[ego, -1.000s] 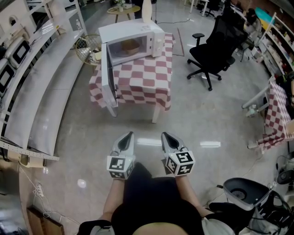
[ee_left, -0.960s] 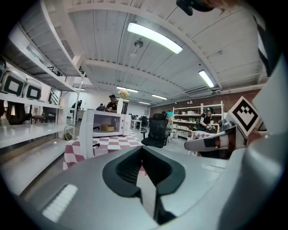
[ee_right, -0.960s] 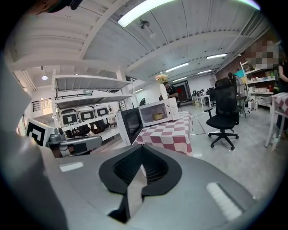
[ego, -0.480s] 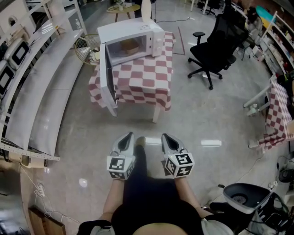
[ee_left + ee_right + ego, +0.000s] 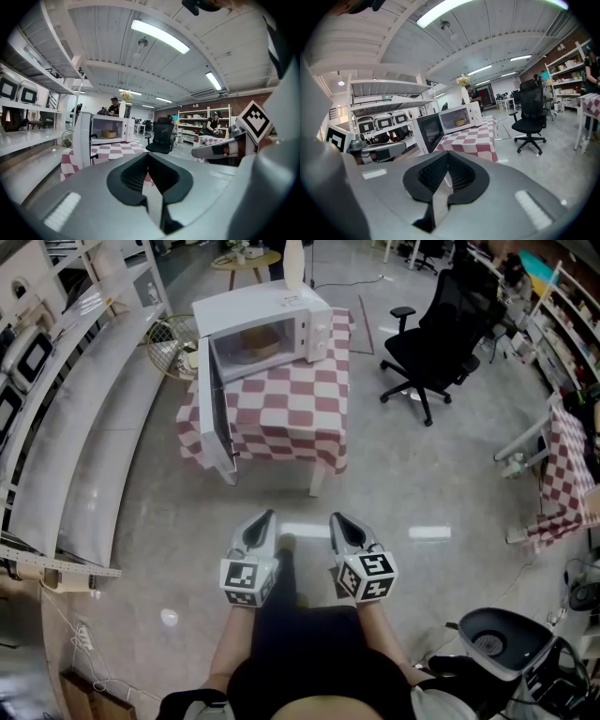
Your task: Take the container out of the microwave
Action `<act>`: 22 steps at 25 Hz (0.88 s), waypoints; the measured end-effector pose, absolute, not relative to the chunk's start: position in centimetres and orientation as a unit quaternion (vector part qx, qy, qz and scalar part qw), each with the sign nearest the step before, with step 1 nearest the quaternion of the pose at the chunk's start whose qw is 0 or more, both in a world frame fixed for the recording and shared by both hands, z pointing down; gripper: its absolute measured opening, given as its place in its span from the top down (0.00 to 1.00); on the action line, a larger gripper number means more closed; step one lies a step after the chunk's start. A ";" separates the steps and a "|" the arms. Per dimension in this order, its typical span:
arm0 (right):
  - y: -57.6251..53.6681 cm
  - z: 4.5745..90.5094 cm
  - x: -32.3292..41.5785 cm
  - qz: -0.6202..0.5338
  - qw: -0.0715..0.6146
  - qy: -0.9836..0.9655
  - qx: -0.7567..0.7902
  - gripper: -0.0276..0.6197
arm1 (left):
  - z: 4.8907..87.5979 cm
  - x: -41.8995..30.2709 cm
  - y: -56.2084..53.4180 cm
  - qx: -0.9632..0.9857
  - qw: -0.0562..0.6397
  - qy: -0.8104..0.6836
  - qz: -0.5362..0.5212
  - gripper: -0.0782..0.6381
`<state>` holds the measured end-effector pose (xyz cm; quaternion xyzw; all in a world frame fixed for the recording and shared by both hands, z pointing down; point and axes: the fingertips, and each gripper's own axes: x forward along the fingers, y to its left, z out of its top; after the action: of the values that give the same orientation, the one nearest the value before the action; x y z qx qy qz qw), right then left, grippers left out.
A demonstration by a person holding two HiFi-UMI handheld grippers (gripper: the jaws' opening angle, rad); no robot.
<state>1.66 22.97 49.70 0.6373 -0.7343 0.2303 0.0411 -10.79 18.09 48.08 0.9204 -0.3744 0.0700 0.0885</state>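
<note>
Red-and-white checked cloth covers the table [image 5: 281, 418] that bears the white microwave [image 5: 258, 307], whose door [image 5: 211, 399] stands wide open. The brown container [image 5: 263, 337] sits inside. Well apart from them, the left gripper [image 5: 260, 519] and right gripper [image 5: 337, 520] have their jaws closed together, holding nothing.

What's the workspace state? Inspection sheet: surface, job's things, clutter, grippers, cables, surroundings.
Surface: checked-cloth table, front half bare.
Job's things: white microwave on the table, door swung open; brown container inside.
Clutter: white vase on top of the microwave.
Grippers: left gripper and right gripper side by side, fingers shut, nothing held, short of the table.
Cables: cord on floor behind the table; loose wires at lower left.
Surroundings: black office chair, long white shelving, fan, second checked table.
</note>
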 end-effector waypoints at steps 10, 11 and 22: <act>17.3 49.2 2.6 0.235 0.047 -0.740 0.628 0.95 | 47.5 -9.0 12.9 0.922 0.091 -0.369 0.070 0.88; 16.7 49.0 2.6 0.235 0.047 -0.741 0.628 0.95 | 47.4 -8.9 12.3 0.923 0.092 -0.368 0.070 0.88; 9.6 48.1 3.6 0.233 0.050 -0.737 0.633 0.95 | 47.2 -7.4 5.3 0.926 0.103 -0.357 0.067 0.88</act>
<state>3.60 9.60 48.11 0.6329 -0.7368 0.2327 0.0496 -7.41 5.25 47.20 0.9259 -0.3571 0.0667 0.1033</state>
